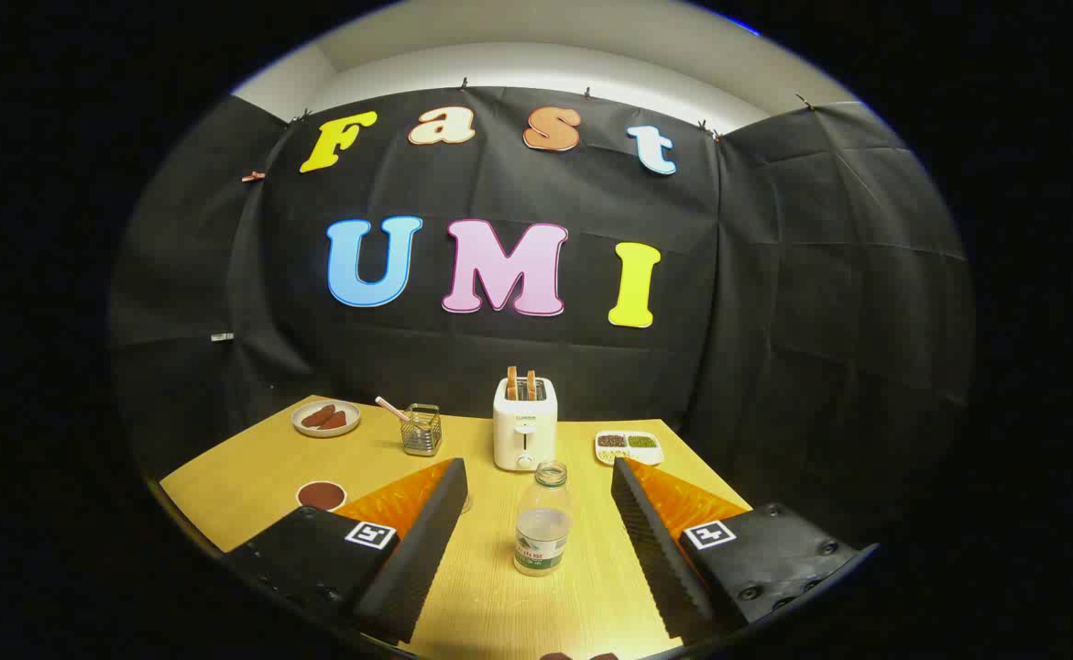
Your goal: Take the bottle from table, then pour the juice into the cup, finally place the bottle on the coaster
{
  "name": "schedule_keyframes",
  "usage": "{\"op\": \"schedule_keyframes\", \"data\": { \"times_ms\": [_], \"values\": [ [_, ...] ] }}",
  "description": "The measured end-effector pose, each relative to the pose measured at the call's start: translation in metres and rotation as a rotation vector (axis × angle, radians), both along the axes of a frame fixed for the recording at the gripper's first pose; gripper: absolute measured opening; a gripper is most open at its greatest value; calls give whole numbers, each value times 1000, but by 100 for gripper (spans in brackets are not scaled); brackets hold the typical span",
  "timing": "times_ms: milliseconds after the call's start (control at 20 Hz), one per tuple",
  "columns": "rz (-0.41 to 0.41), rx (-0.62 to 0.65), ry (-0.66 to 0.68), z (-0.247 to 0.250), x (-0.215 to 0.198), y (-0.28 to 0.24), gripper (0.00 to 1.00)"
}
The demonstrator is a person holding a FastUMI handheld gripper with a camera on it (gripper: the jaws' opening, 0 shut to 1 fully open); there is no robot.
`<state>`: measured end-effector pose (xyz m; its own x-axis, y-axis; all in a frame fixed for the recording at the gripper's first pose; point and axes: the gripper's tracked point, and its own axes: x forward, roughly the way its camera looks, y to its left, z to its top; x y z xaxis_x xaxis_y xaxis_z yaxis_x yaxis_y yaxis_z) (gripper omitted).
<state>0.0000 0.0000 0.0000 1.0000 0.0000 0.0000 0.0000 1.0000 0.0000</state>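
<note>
Black cloth (774, 275) hangs all round the booth as its wall, creased in squares and clipped along its top edge. Above it runs a pale wall (536, 64) with a brighter band just over the cloth (the light seems strongest there). Below, a yellow wood-grain bench (490, 587) stands against the cloth, evenly lit, with a soft glare near its front edge.

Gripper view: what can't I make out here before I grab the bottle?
- Cup: mostly hidden behind the left finger.
- Coaster: its near edge is cut off by the gripper body.
- Bottle: stands between the open fingers; label too small to read.
- Tray: contents too small to tell.
</note>
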Motion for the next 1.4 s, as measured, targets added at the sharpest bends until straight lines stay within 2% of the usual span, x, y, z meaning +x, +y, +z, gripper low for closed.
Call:
{"op": "schedule_keyframes", "data": {
  "times_ms": [850, 1150, 1400],
  "values": [
    [57, -25, 19, 14, 24, 10, 98],
    [112, -48, 15, 6, 38, 4, 98],
    [152, -14, 20, -19, 58, -4, 98]
  ]
}}
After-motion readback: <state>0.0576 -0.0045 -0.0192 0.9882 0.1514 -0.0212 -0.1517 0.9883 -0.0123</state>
